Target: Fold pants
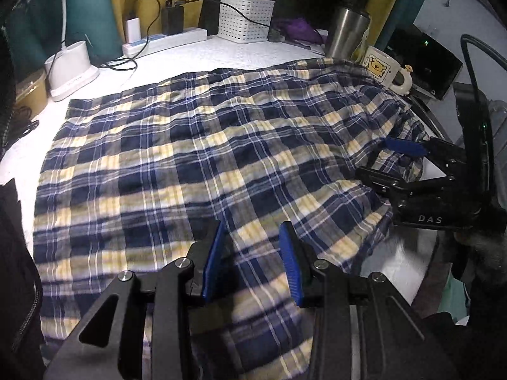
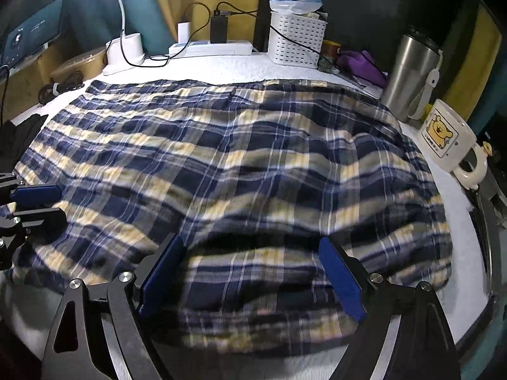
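**Q:** Where, then, do the pants lie, and which step is in hand?

**A:** Pants (image 1: 190,158) spread across the white worktop (image 1: 221,53), near edge bunched and hanging toward me. I judge this the first fold, cloth being gathered at the near hem.

**Q:** State of each tool?

**A:** Left tool (image 1: 252,264): jaws partly apart, plaid between the blue pads; whether they pinch it I cannot tell. Right tool (image 2: 252,277): jaws wide apart, a thick roll of cloth between them; I cannot tell whether the pads press on it.

**Q:** What does the next move call for?

**A:** Both tools must clamp the near edge, then carry it level toward the far hem. I would keep the right side clear of the mug (image 2: 443,133) and flask (image 2: 412,72), which the cloth touches.
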`<state>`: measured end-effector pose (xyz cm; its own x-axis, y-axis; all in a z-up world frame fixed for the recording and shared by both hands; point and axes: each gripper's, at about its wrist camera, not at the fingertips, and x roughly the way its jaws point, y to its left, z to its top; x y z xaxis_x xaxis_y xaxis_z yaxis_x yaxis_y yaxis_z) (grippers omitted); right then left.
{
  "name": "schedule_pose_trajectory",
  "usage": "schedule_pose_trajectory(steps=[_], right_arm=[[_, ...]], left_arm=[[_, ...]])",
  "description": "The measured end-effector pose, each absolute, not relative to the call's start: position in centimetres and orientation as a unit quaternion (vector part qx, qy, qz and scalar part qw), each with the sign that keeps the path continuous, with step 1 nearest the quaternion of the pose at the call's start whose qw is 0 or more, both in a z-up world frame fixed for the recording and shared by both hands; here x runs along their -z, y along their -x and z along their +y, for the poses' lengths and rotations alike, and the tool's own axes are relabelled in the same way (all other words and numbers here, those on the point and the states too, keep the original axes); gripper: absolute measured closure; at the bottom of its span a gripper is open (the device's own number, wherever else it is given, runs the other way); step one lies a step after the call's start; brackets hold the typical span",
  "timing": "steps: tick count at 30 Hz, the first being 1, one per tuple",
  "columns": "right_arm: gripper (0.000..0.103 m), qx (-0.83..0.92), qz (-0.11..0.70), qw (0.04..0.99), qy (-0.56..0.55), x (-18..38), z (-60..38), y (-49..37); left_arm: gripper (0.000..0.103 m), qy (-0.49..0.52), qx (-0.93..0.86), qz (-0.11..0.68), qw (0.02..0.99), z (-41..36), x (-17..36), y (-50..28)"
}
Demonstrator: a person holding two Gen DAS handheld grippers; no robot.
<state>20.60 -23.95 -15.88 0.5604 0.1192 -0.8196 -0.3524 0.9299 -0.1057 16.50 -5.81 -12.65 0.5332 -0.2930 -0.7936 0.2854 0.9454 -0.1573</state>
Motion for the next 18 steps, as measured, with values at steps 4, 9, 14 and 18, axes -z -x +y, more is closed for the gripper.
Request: schedule_pose_trajectory(steps=[4,9,14,18], right_arm=[[0.015,-0.132,0.448,0.875,0.126,15.9,-24.6,-19.2],[0.015,-0.132,0.448,0.875,0.126,15.9,-24.9,-18.2],[0.015,-0.128,0.451,0.874,0.126,15.5,-25.2,-17.2],[0.015,-0.146,0.435,0.881,0.120,14.4,-24.3,-16.8]], left_arm=[[0.067,-0.004,0.161,0.451,0.878,-5.8,12.7,-15.3],[0.067,-0.012,0.156,0.446,0.881,-5.7,12.8,-13.9],[0.067,0.007,0.171,0.453,0.875,-5.6,12.4,-13.1],[0.067,0.014,0.174,0.443,0.879,-5.7,11.9,-13.0]])
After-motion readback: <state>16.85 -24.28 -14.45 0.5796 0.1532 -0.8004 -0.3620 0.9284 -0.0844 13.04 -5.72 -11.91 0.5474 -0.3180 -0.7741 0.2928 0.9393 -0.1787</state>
